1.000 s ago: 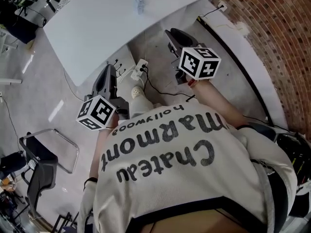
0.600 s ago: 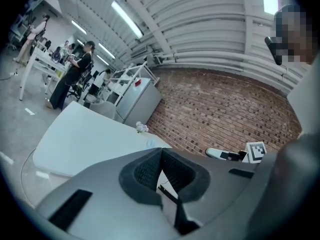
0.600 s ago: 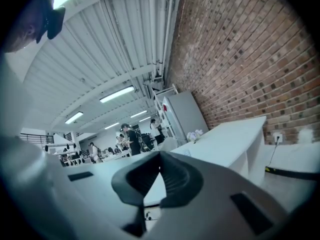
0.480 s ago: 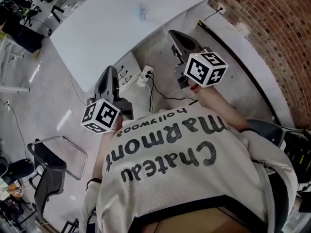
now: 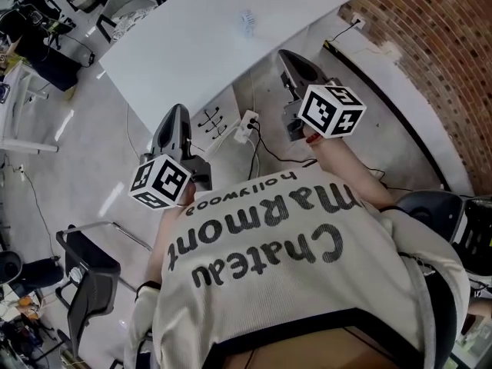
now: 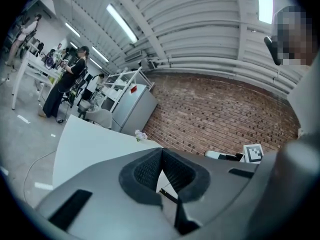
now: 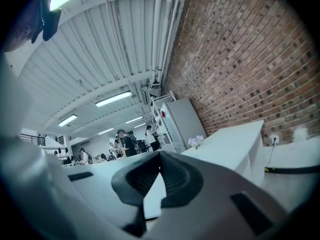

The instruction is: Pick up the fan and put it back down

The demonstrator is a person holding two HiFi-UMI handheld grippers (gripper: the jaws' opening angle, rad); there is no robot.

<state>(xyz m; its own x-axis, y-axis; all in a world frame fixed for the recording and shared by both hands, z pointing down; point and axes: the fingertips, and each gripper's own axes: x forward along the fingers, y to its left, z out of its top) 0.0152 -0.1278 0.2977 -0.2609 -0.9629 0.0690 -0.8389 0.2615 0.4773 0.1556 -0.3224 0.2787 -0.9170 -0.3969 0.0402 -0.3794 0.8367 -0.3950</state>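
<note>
I cannot make out a fan with certainty. A small pale object stands on the white table ahead; in the left gripper view the object looks like a little bunch of flowers, as it does in the right gripper view. My left gripper is held level before the table's near edge, its jaws shut with nothing between them. My right gripper is level too, off the table's right end, jaws closed and empty. Both are well short of the object.
A power strip with cables lies on the floor under the table's near edge. A black chair stands at lower left. A brick wall with a white ledge runs along the right. People stand at desks far off.
Both grippers have risen and moved slightly up the picture. The table and the pale object have slid right and down in the head view, so they sit closer in front.
</note>
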